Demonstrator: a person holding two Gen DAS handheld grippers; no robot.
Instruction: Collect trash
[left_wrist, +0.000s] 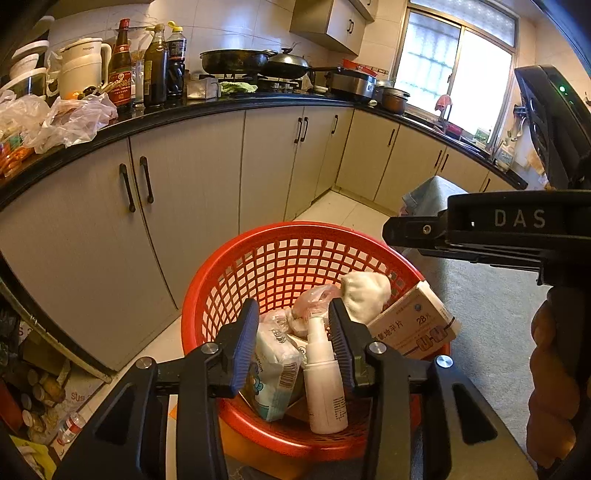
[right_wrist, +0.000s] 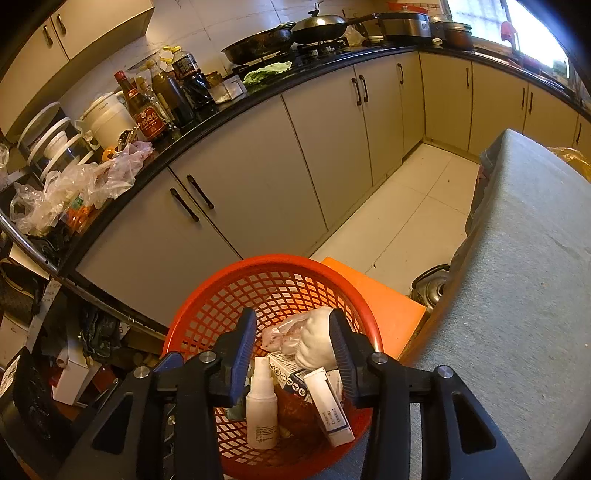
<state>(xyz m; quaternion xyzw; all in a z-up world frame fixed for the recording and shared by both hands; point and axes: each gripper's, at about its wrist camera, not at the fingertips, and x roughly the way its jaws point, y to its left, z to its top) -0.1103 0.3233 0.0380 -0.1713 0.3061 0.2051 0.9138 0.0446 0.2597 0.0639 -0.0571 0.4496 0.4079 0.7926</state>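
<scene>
Left wrist view: both grippers gape empty above the red basket; the leaning medicine box risks toppling out.

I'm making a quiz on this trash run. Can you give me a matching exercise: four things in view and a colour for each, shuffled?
Things:
1. basket
2. spray bottle
3. countertop
4. cloth by the stove

Colours:
A. black
B. green
C. red
D. white

Pairs: 1-C, 2-D, 3-A, 4-B
</scene>
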